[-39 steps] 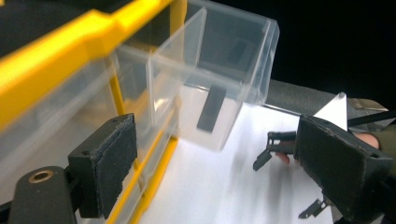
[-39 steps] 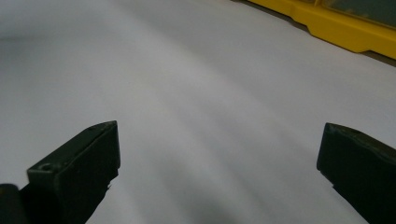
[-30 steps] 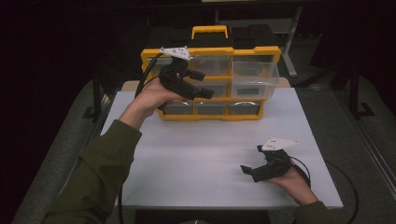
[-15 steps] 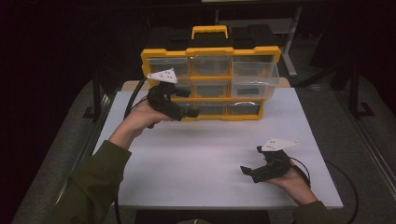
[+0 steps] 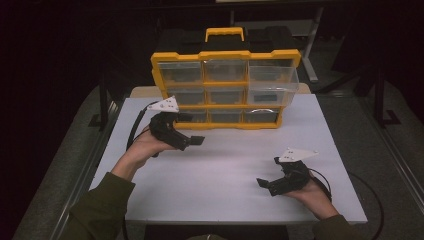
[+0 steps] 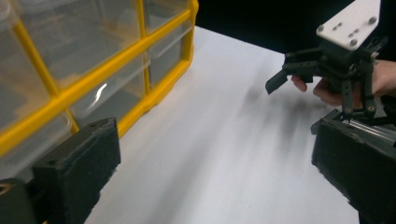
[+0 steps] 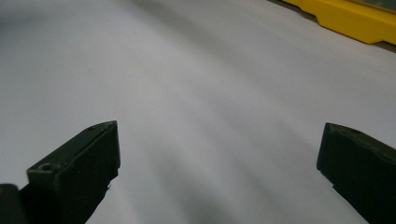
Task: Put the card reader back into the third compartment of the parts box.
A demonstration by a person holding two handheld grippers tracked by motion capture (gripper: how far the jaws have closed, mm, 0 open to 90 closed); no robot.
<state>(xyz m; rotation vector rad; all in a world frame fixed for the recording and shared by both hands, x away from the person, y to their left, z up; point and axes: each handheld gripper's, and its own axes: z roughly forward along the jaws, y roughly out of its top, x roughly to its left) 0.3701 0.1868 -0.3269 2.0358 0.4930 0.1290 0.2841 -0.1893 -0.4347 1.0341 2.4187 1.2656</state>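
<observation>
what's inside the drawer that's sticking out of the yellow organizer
The pulled-out drawer, upper right in the yellow organizer, has clear walls, and nothing plain shows through them. Glare and dim light blur its floor, so small parts could lie there unseen.

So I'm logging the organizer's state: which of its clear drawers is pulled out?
The right drawer of the middle row: it juts forward past the yellow frame, while the other eight sit flush. Both grippers are clear of it.

Two black fingers (image 7: 74, 172) spread wide, nothing between. Below: bare white desk (image 7: 210, 107). Top right corner: yellow plastic organiser base (image 7: 355, 21), resting on desk.
</observation>
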